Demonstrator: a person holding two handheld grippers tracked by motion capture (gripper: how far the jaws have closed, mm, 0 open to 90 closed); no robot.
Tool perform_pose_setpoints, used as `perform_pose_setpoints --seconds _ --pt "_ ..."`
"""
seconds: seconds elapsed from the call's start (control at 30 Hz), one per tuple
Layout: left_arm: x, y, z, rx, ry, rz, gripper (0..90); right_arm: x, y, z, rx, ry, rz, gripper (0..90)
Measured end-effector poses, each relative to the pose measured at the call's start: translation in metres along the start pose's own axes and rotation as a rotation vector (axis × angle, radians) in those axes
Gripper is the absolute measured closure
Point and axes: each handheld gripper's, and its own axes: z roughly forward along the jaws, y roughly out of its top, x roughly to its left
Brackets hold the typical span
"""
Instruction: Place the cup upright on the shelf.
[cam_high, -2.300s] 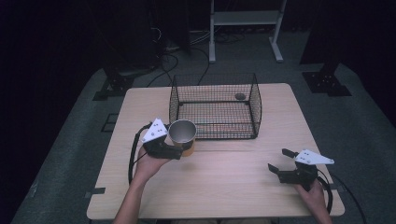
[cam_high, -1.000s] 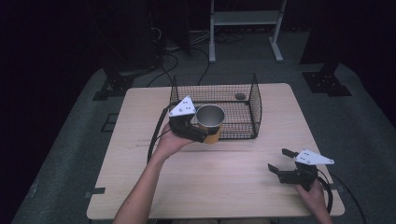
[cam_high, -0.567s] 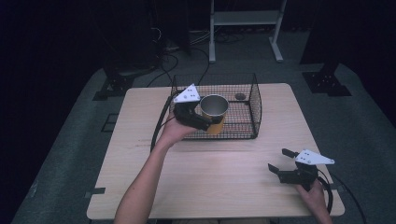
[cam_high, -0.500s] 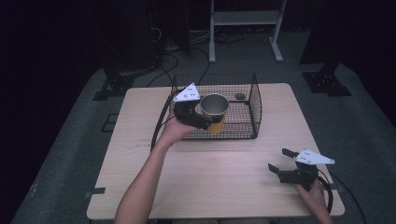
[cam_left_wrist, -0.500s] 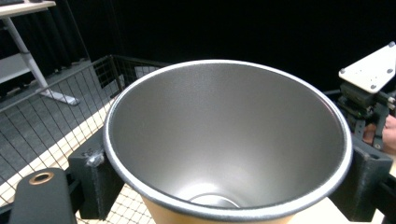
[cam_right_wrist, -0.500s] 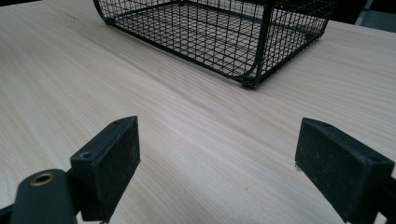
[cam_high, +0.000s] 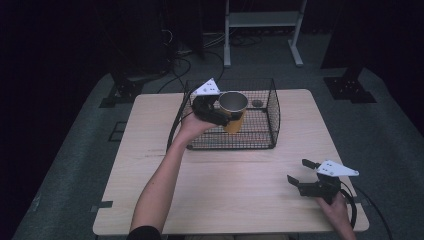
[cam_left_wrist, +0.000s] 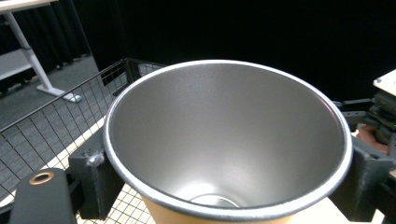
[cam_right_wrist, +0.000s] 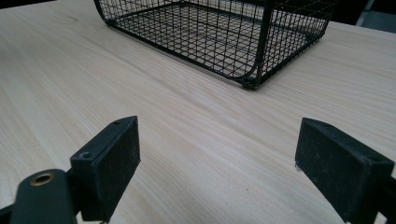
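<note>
A metal cup (cam_high: 233, 111) with an orange outside and a silver inside is held upright over the black wire basket (cam_high: 272, 115). My left gripper (cam_high: 220, 114) is shut on the cup, above the basket's left half. In the left gripper view the cup (cam_left_wrist: 224, 140) sits between both jaws, and its open mouth faces the camera. My right gripper (cam_high: 299, 174) rests low over the table's front right, open, with nothing between its fingers (cam_right_wrist: 109, 163). The right gripper view shows the basket (cam_right_wrist: 254, 56) ahead of that gripper.
The wooden table (cam_high: 150, 150) carries the basket at its far middle. A small dark round object (cam_high: 257, 103) lies inside the basket near its back right. A white shelf frame (cam_high: 260, 22) and cables stand on the floor beyond the table.
My left gripper has carried the cup from the table's left front up and to the right, over the basket. The right gripper has stayed where it was.
</note>
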Motion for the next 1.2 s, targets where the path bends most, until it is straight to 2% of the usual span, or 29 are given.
perform_pose_setpoints --seconds 0.17,0.3,0.47,0.57,0.7,0.83,1.2 --pt "0.01 -0.003 0.008 0.001 -0.001 -0.008 13.2 0.0 0.0 0.0 -0.002 0.0 0.0 13.0" --pt "0.019 -0.004 0.015 0.04 -0.002 -0.009 13.2 0.0 0.0 0.0 -0.003 0.002 0.006 13.0" --pt "0.026 -0.003 0.024 0.042 -0.009 -0.011 13.2 -0.001 0.0 -0.001 -0.004 0.003 0.01 13.0" --pt "0.03 -0.004 0.031 0.07 -0.006 -0.003 13.2 -0.001 0.0 -0.001 -0.006 0.004 0.01 13.0" --pt "0.035 -0.006 0.039 0.073 -0.012 -0.007 13.2 -0.001 0.0 -0.001 -0.009 0.004 0.008 13.0" --pt "0.042 -0.008 0.046 0.1 -0.016 -0.006 13.1 -0.001 0.0 -0.001 -0.011 0.005 0.009 13.0" --pt "0.058 -0.021 0.063 0.141 -0.007 -0.025 13.1 -0.002 0.0 -0.001 -0.015 0.008 0.014 13.0"
